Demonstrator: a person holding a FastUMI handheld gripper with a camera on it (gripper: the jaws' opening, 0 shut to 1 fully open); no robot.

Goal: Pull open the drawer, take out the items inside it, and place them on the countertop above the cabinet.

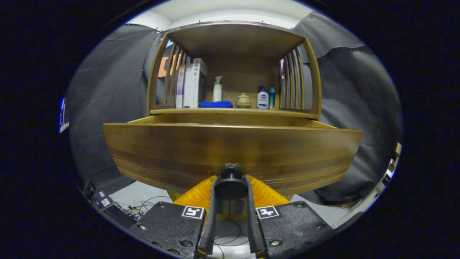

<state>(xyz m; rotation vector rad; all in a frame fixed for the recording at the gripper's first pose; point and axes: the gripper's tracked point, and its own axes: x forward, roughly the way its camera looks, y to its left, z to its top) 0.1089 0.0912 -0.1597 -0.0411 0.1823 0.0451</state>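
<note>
A wooden cabinet's drawer (230, 147) stands pulled out toward me, its wide front panel right ahead of the fingers. The round black knob (231, 182) at the bottom middle of that panel sits between my two fingertips, and my gripper (231, 184) is shut on it, both fingers pressing its sides. The drawer's inside is hidden behind its front panel. Above it runs the countertop (233, 111) of the cabinet, under an open shelf frame.
On the countertop stand books (192, 84), a white spray bottle (217, 89), a folded blue cloth (216, 104), a small lidded pot (243, 100), a white lotion bottle (262, 98) and a teal bottle (272, 97). Cables and a box lie on the floor lower left.
</note>
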